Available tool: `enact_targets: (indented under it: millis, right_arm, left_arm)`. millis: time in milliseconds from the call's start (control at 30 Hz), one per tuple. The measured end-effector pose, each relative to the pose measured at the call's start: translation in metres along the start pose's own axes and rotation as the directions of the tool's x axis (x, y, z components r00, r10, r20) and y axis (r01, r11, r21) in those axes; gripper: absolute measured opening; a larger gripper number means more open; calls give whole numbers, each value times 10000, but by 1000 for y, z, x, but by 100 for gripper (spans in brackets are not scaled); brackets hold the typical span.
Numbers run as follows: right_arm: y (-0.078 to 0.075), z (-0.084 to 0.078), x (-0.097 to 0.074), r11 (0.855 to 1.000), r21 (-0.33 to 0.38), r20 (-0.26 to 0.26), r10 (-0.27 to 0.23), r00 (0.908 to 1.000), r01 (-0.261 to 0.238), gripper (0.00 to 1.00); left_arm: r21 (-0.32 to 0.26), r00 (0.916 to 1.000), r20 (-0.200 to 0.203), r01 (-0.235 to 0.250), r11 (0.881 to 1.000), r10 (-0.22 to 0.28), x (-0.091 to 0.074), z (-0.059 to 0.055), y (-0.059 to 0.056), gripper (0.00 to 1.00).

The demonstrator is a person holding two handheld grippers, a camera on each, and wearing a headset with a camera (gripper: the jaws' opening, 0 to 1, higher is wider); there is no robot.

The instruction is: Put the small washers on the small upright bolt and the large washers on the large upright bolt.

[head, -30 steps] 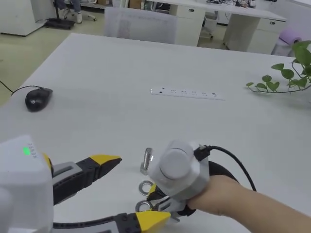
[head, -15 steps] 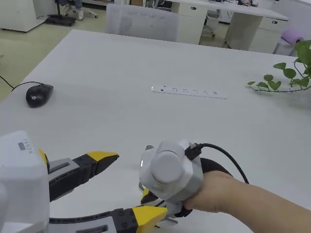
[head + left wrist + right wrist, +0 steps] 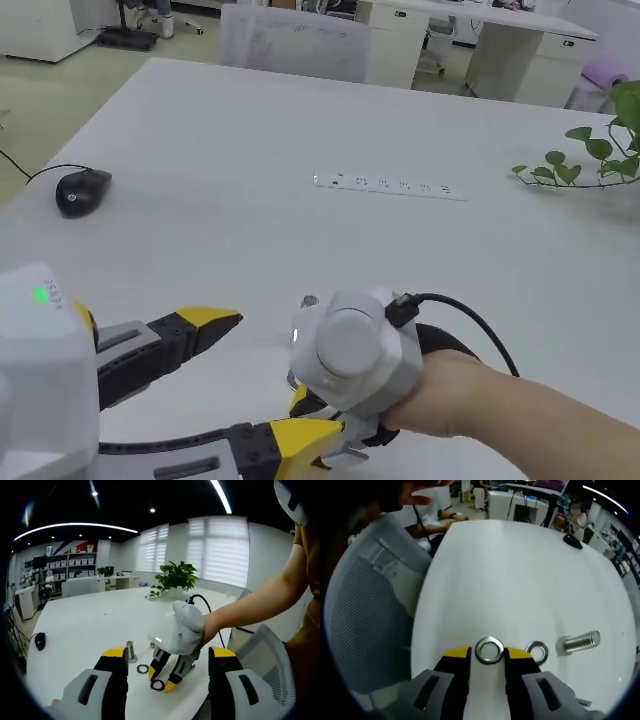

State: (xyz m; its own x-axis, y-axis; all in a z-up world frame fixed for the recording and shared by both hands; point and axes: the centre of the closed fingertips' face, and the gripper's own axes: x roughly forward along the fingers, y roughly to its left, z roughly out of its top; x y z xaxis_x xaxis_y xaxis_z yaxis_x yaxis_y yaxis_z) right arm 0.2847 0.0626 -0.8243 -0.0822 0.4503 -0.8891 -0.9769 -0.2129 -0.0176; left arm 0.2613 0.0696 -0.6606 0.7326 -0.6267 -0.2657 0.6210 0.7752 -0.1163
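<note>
The washer (image 3: 489, 639) lay flat on the table (image 3: 300, 130), close to its near edge, exactly between the two yellow tips of the right gripper (image 3: 488, 655). The tips stood at its rim on both sides; whether they already pressed it, I could not tell.

One second before, the head view showed both washers and the upright bolt (image 3: 580, 642) in the open beside this gripper. By this moment the gripper had come over them and hid the washers and most of the bolt in that view. I judged that the approach was finished and the grasp was the step in hand. No washer was on a bolt yet.

The second washer (image 3: 538, 643) lay just beside the first, apart from it, between it and the bolt. A lift straight up seemed safest to me, because a tip going sideways could push this neighbour.

The left gripper (image 3: 260, 380) hovered with jaws wide apart and carried nothing. Its lower tip was very near the right gripper, so that side had little room.

Beyond the near edge stood a mesh chair (image 3: 365, 625). Toward the far edge the table was bare up to the power strip (image 3: 388, 186). The mouse (image 3: 82, 188) lay by the left edge and the plant (image 3: 590, 165) by the right edge, all well apart from the work.
</note>
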Motion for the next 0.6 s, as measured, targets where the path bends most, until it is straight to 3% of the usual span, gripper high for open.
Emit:
enact_targets:
  millis: [267,433,600]
  right_arm:
    - [0,1,0,9999,-74,-140,-83,9999,82,23]
    - [-3,1,-1,9985,527,-2,-118,9999,118,22]
    - [-5,-1,-2,9989,438,-91,-171,9998,175,21]
  left_arm:
    - [-11,10000,-22,-28,10000,28,-1,-1,0,64]
    - [20,10000,-37,-21,10000,21,-1,-1,0,64]
    - [20,10000,-80,-37,10000,37,-1,-2,0,64]
